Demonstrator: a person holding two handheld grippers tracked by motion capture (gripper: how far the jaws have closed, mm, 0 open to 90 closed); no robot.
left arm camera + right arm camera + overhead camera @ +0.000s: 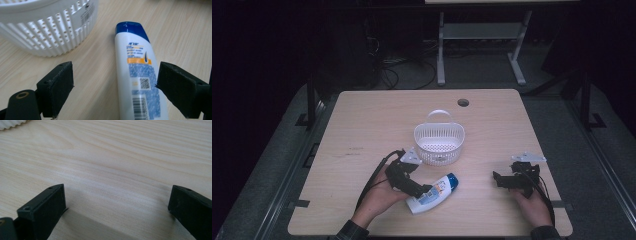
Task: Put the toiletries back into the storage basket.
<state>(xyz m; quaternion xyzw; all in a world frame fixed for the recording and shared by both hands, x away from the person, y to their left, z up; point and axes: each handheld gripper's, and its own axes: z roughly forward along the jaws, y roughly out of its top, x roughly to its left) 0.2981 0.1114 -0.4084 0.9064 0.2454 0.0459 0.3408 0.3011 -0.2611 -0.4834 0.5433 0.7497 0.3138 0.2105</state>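
A white shampoo bottle (433, 193) with a blue cap lies flat on the wooden table (362, 130), just in front of a white perforated basket (439, 142). My left gripper (424, 191) is open, its jaws straddling the bottle's lower body. In the left gripper view the bottle (137, 75) lies between the two pads, nearer the right one, cap pointing away, and the basket (47, 27) stands beyond on the left. My right gripper (498, 179) rests open at the table's right front, nothing between its jaws. In the right gripper view that gripper (116, 206) spans bare wood.
A round cable hole (463, 102) sits near the table's far edge. A sliver of the basket's rim (11, 123) shows at the top left of the right gripper view. A metal desk frame (482, 45) stands on the floor beyond the table.
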